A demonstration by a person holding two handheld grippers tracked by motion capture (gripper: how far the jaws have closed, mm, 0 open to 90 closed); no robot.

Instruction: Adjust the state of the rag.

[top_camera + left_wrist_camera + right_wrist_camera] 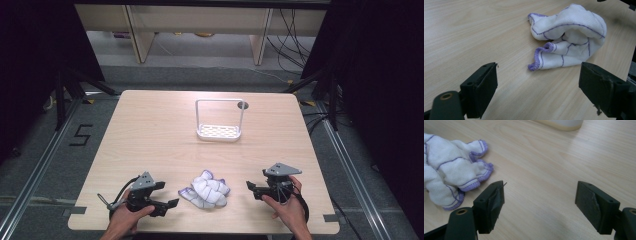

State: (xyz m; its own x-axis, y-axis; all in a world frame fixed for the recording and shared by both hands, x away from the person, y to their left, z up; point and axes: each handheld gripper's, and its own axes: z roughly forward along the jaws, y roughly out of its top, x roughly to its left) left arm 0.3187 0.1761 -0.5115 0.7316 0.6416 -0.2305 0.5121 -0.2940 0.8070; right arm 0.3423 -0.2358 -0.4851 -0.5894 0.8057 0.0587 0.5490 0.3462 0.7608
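High view: a crumpled white cloth [206, 188] with purple stitching lies near the table's [150, 135] 6 o'clock edge, between the two tools. The left gripper [169, 204] sits at the cloth's 9 o'clock, jaws spread apart and empty; the right gripper [251, 189] sits at its 3 o'clock, likewise released and holding nothing. Neither touches the cloth. A white wire rack [220, 121] stands at 12 o'clock, well apart.

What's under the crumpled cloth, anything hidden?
The cloth lies bunched on the bare table. Nothing pokes out around its edges, but its folds cover what's beneath.
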